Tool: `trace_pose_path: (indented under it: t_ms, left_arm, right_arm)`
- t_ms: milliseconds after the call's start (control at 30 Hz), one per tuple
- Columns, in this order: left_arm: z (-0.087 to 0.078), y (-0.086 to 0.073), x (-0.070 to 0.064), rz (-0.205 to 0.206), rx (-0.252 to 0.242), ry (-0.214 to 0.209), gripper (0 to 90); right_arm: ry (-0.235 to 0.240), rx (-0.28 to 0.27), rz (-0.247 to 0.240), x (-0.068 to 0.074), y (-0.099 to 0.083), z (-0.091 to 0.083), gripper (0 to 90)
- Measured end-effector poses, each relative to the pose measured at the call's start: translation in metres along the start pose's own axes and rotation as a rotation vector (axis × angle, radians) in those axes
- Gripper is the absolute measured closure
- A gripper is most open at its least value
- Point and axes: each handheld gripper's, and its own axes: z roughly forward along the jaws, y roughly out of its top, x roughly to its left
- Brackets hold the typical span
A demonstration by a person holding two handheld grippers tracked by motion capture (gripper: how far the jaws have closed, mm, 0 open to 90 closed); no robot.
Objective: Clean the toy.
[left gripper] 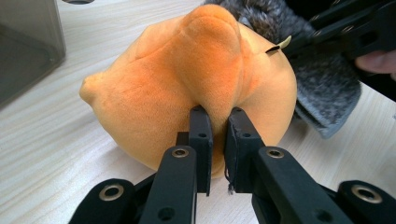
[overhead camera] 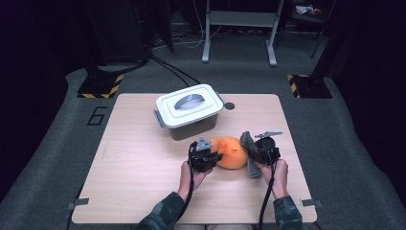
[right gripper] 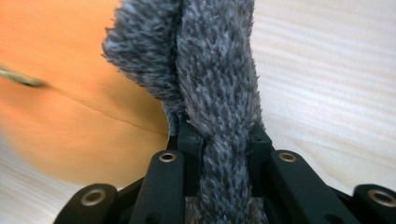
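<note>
Left gripper pinched on orange plush toy's fold, right gripper clamped on grey fur piece, frame centre; could slip free if tugged apart.

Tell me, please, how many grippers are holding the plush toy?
2. The left gripper pinches the plush toy on its orange body; the right gripper clamps its grey furry part.

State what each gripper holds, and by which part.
The left gripper pinches a fold of the orange plush toy. The right gripper is shut on the toy's grey furry part.
</note>
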Motion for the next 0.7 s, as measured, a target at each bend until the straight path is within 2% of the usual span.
trace_pose_path:
  t_ms: [67, 133, 267, 367, 500, 533, 567, 600, 700]
  left_arm:
    - [0.0, 0.0, 0.0, 0.0, 0.0, 0.001, 82.4]
    - [0.0, 0.0, 0.0, 0.001, -0.001, 0.002, 82.4]
    - [0.0, 0.0, 0.001, -0.002, -0.002, 0.003, 82.3]
    - [0.0, 0.0, 0.001, 0.0, -0.004, 0.006, 82.3]
    - [0.0, 0.0, 0.0, 0.003, -0.006, 0.011, 82.2]
    - [0.0, 0.0, 0.0, 0.001, -0.005, 0.011, 82.2]
    - [0.0, 0.0, 0.0, 0.001, -0.005, 0.011, 82.2]
    - [0.0, 0.0, 0.0, 0.004, -0.005, 0.013, 82.1]
    - [0.0, 0.0, 0.0, 0.004, -0.005, 0.014, 82.0]
  right_arm:
    - [-0.003, 0.005, 0.008, -0.002, -0.001, 0.003, 74.4]
    - [-0.003, 0.034, 0.03, -0.006, -0.005, 0.011, 74.4]
    - [-0.007, 0.065, 0.034, -0.012, -0.009, 0.022, 74.2]
    - [0.0, 0.071, 0.049, -0.016, -0.011, 0.023, 74.1]
    - [-0.015, 0.039, 0.049, -0.019, -0.01, 0.007, 74.2]
    - [-0.019, 0.026, 0.062, -0.018, -0.009, 0.001, 74.3]
    - [-0.019, 0.026, 0.062, -0.018, -0.009, 0.001, 74.3]
    - [-0.026, -0.02, 0.045, -0.018, -0.007, -0.013, 74.2]
    - [-0.005, -0.075, 0.021, -0.009, 0.0, -0.032, 74.2]
